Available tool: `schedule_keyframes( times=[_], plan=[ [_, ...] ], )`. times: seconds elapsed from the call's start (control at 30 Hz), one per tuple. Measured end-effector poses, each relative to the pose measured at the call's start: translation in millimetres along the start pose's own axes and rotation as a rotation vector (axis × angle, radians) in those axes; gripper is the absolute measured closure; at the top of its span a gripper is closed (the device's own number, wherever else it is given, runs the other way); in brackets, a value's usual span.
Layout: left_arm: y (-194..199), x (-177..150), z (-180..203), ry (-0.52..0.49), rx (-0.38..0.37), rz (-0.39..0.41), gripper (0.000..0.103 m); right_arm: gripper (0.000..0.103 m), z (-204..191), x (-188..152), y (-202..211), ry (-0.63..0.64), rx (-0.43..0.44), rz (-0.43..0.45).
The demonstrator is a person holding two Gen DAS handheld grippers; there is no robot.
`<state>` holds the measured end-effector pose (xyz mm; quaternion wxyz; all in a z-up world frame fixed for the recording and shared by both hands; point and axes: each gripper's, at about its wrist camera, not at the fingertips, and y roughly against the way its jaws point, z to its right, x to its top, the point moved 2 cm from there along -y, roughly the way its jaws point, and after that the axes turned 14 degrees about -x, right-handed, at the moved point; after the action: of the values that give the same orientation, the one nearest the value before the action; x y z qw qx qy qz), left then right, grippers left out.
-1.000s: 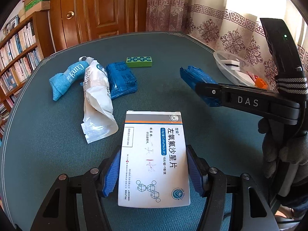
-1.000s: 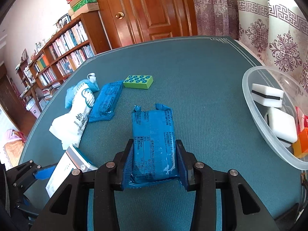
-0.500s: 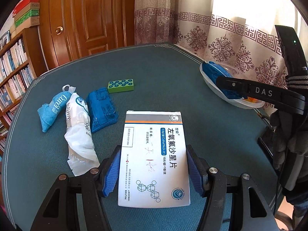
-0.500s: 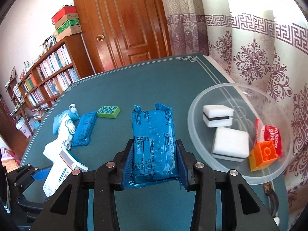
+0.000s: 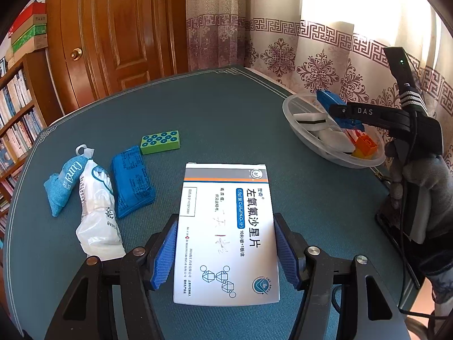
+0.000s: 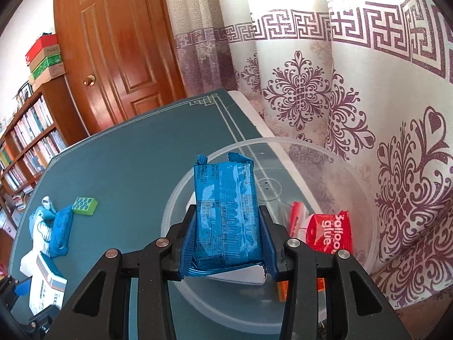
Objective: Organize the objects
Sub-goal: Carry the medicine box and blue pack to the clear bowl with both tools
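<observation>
Right wrist: clear bowl (image 6: pixel 365 195) (sponges, red glue packet (image 6: pixel 329 233), orange brick inside) under right gripper (image 6: pixel 226 243) clamping blue packet (image 6: pixel 226 212); left gripper (image 5: pixel 226 252) clamping medicine box (image 5: pixel 226 235).

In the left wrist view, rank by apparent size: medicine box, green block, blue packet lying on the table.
1. medicine box, though nearness to the camera inflates it
2. blue packet
3. green block

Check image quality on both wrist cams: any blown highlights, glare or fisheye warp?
Left wrist: window behind the curtain blown out, table edge bowed by fisheye, medicine box sharp. Right wrist: sheen on the blue packet, dark corner vignette, no blur.
</observation>
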<state>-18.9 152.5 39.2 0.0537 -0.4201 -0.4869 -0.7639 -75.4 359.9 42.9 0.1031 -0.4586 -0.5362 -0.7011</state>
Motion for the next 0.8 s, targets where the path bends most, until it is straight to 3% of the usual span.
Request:
schedule_keyframes(
  times=[0.37,0.8],
  plan=[
    [-5.0,2.6,-1.1,0.010,0.000,-0.011,0.037,0.059,20.4,5.7,-22.4,-0.097,-0.053,-0.038],
    [-13.8,11.4,3.3,0.014,-0.025,-0.017,0.037,0.059,16.1,-23.7,25.6,-0.023,0.000,0.023]
  ],
)
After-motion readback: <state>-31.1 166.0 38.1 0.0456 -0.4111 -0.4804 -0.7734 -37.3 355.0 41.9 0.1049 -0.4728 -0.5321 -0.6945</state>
